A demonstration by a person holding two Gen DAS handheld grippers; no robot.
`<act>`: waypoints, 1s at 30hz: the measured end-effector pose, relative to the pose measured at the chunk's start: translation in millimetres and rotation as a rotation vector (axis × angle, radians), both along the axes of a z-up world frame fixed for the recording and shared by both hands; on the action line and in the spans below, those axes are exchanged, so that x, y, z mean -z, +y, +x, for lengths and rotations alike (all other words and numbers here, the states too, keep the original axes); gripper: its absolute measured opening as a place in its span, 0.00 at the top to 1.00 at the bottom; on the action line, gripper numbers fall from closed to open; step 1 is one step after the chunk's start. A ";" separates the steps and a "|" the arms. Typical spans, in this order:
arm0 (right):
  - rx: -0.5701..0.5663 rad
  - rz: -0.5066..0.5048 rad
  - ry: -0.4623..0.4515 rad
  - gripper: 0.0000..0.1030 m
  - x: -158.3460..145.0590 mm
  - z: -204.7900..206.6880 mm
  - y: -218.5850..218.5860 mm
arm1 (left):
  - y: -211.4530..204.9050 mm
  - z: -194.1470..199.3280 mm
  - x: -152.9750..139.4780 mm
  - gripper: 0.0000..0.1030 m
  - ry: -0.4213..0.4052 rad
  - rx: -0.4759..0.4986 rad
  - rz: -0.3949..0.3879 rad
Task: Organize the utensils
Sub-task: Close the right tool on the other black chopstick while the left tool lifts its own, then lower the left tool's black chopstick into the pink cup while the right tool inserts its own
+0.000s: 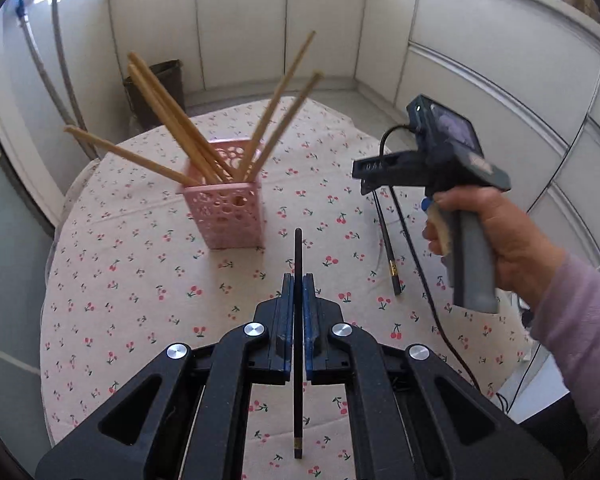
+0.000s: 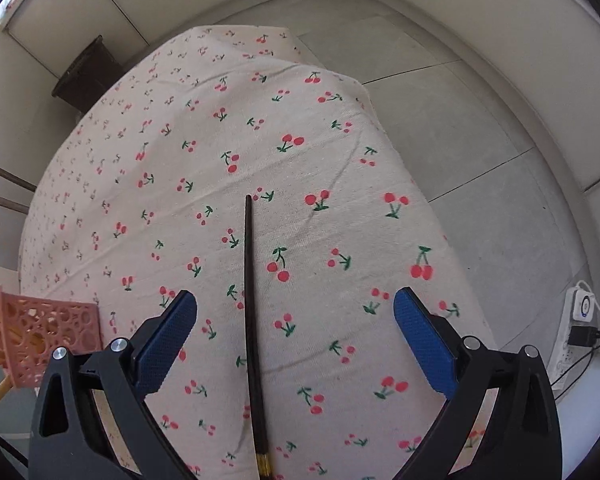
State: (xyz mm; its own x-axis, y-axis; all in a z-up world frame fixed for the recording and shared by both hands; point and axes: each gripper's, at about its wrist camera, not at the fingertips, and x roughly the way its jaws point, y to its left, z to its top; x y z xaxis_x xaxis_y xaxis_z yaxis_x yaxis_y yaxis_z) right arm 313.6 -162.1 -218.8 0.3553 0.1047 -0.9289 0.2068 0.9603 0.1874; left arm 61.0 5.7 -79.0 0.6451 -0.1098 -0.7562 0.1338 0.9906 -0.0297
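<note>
Left wrist view: left gripper point(image 1: 298, 280) has its jaws clamped on a black chopstick point(image 1: 298, 252), stick running straight fwd between the pads, tip pointing toward the pink holder point(image 1: 224, 204) on the cherry-print worktop point(image 1: 140, 280). Holder is a perforated basket w/ approx six wooden chopsticks point(image 1: 172, 120) splayed out at steep angles. Right gripper point(image 1: 365, 178) shows at the right in the person's hand point(image 1: 499, 236), above a second black chopstick point(image 1: 387, 240) lying on the cloth beside a cable.

Right wrist view: right gripper point(image 2: 296, 320) has jaws wide apart, holding nothing; second black chopstick point(image 2: 252, 300) lies flat between them, not touched. Holder point(image 2: 48, 336) at the left edge.

Risks, my guess: splayed wooden sticks may block the held stick's entry, or a bump could tip the light holder. Thin stick flat on soft cloth could roll or get pinched w/ fabric at closing.
</note>
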 end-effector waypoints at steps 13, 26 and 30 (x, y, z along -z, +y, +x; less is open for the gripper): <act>-0.059 0.049 -0.076 0.96 -6.1 -7.9 9.4 | 22.2 -18.9 -32.8 0.97 -0.121 -0.006 -0.089; -0.115 0.112 -0.363 0.96 -119.8 -115.8 7.9 | 29.8 -34.7 -62.6 0.97 -0.221 -0.012 -0.136; -0.174 0.118 -0.472 0.96 -155.1 -152.5 16.6 | 37.4 -39.9 -68.0 0.97 -0.232 -0.031 -0.158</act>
State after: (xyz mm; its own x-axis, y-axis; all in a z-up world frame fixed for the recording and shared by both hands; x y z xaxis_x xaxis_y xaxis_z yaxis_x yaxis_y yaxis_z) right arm 161.1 -145.4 -63.7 0.7011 0.2939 -0.6497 -0.0878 0.9397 0.3305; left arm 21.1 43.2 -11.1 0.8038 -0.1917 -0.5631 0.1243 0.9799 -0.1563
